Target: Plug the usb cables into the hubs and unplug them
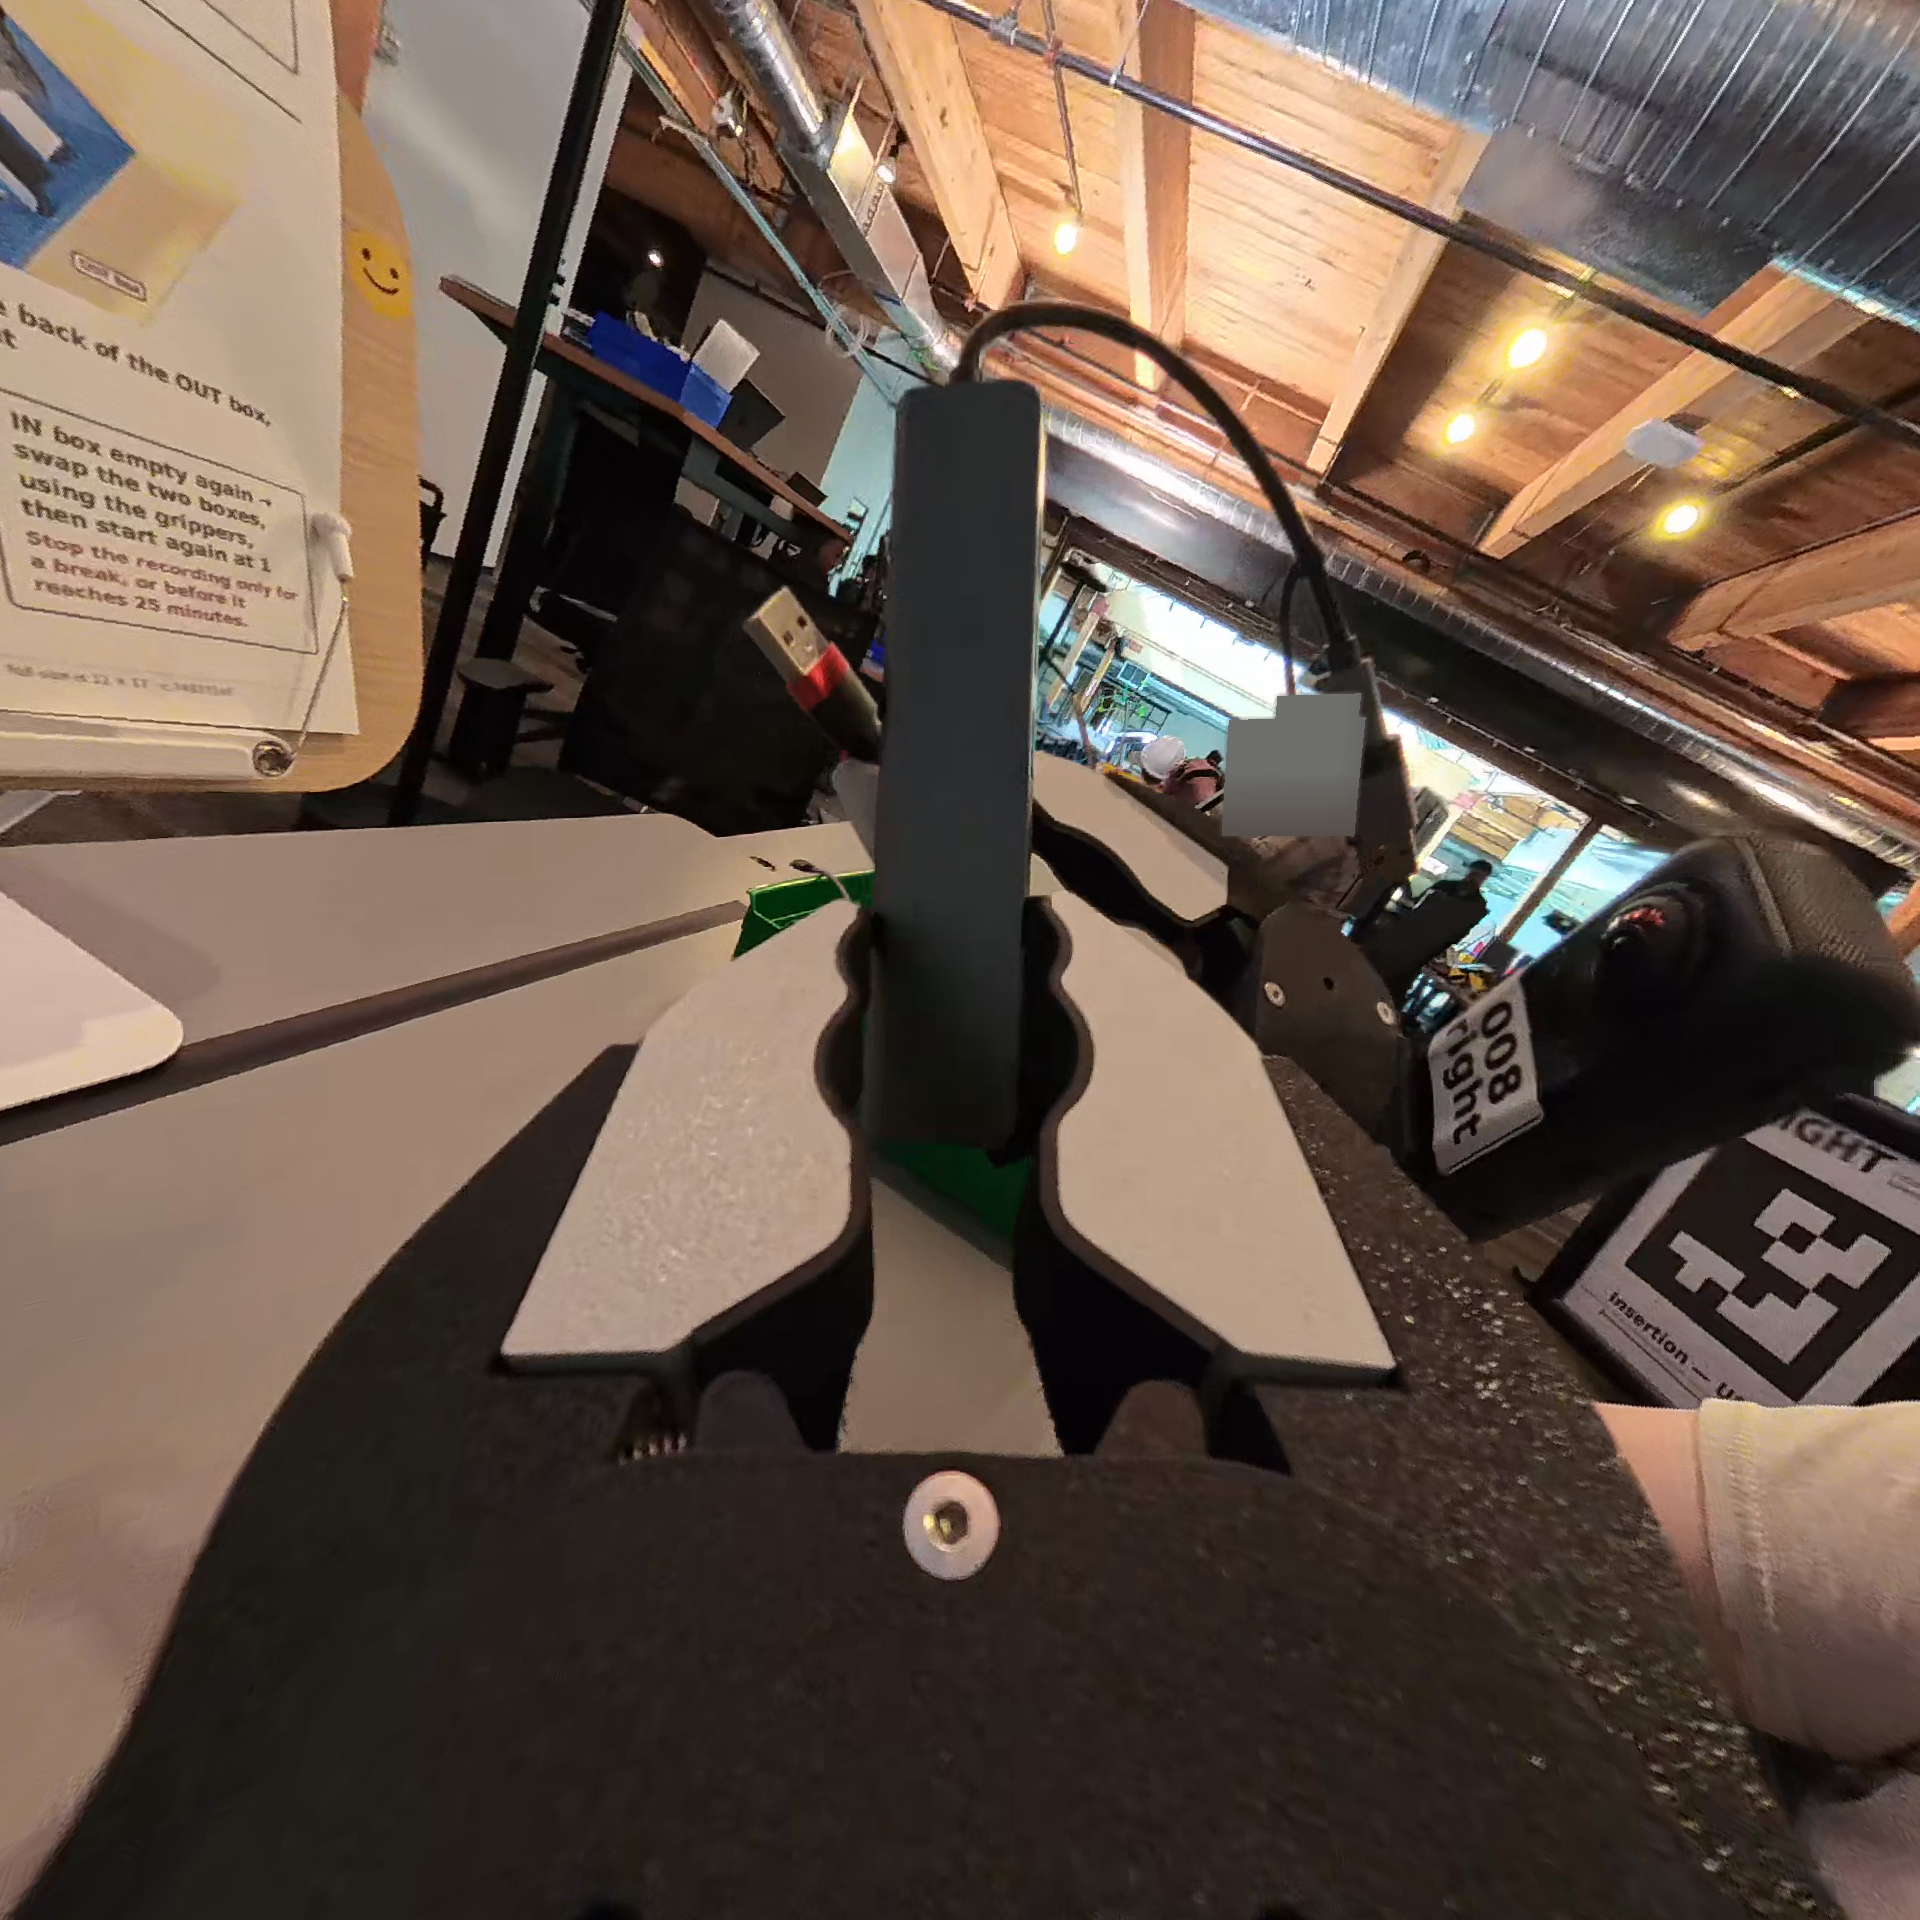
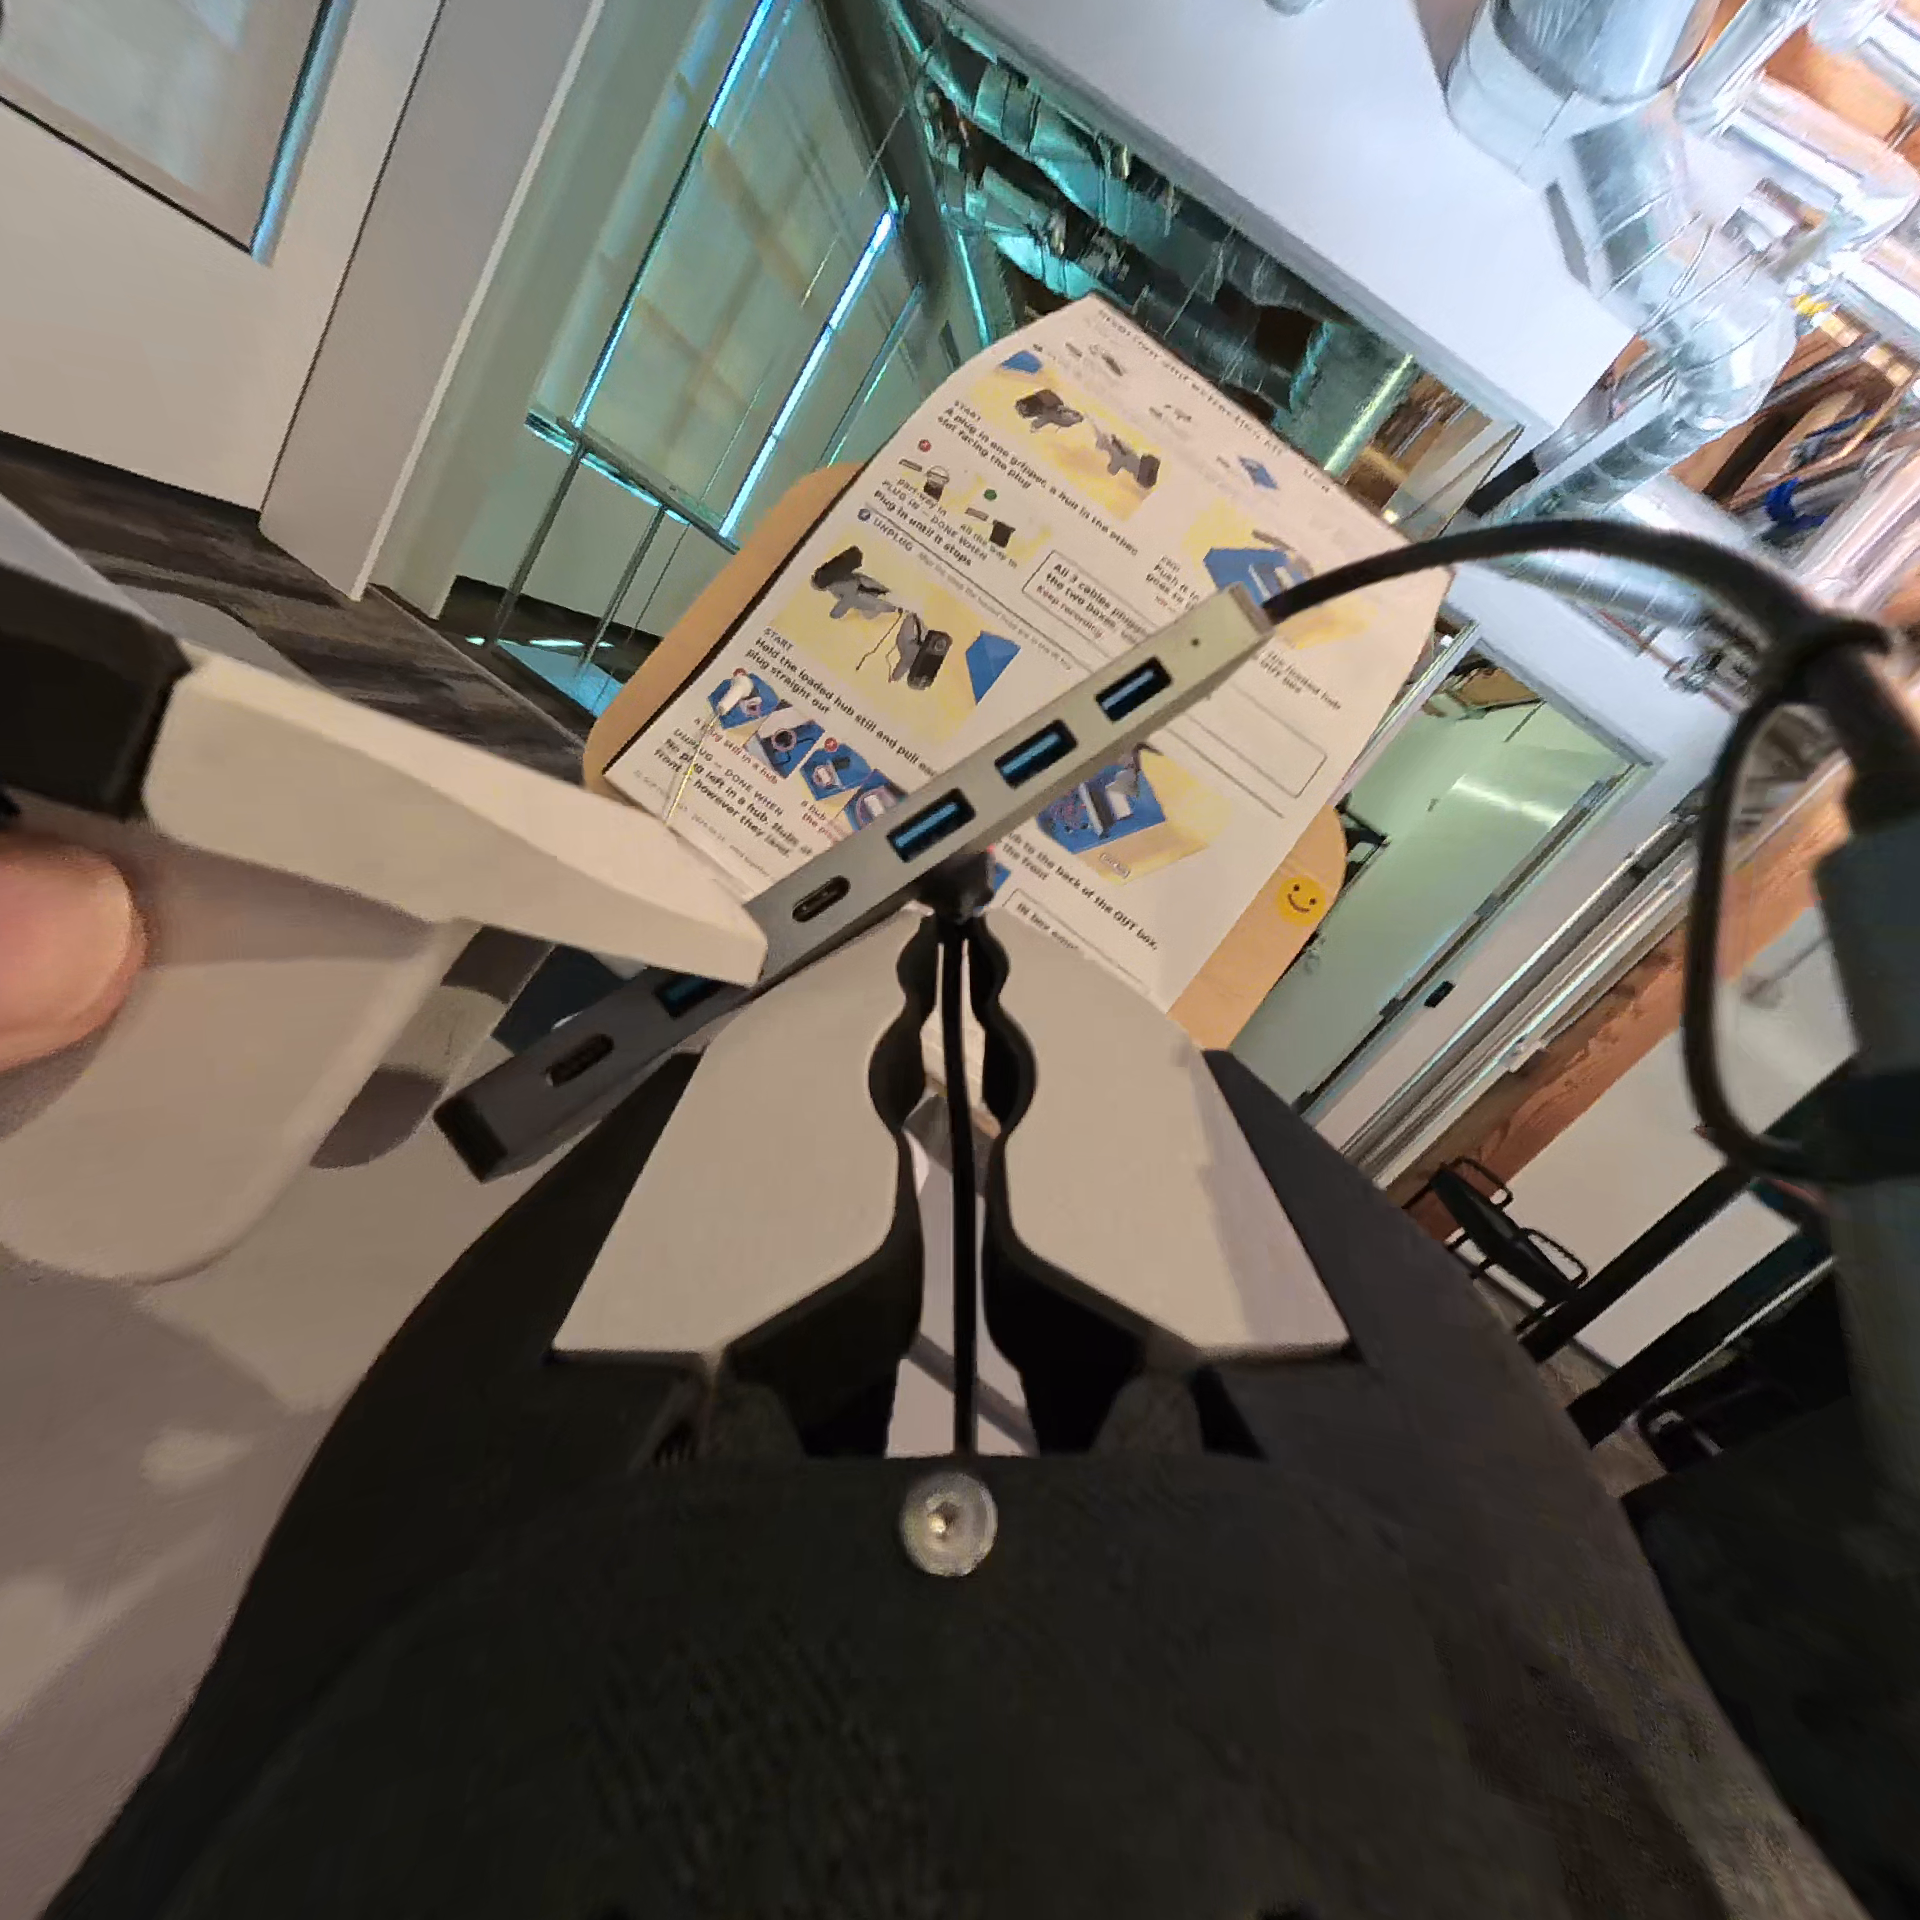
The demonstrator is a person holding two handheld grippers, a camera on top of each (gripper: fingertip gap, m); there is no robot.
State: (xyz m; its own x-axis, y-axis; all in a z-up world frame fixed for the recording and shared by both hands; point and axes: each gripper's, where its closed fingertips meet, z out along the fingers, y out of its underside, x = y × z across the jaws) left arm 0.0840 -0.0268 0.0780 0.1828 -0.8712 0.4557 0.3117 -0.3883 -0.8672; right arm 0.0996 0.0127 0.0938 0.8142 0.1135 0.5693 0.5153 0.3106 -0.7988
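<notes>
Left wrist view: hub (image 1: pixel 961 748) between tool (image 1: pixel 951 1049) fingers

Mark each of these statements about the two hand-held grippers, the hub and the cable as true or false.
1. The left hand-held gripper is clamped on the grey hub. True.
2. The red-collared USB plug is seated in a hub port. False: it hangs free beside the hub.
3. The right hand-held gripper pinches a thin black cable. True.
4. All three blue ports on the hub are filled. False: they are empty.
5. The hub lies flat on the table. False: it is held up in the air.
</notes>
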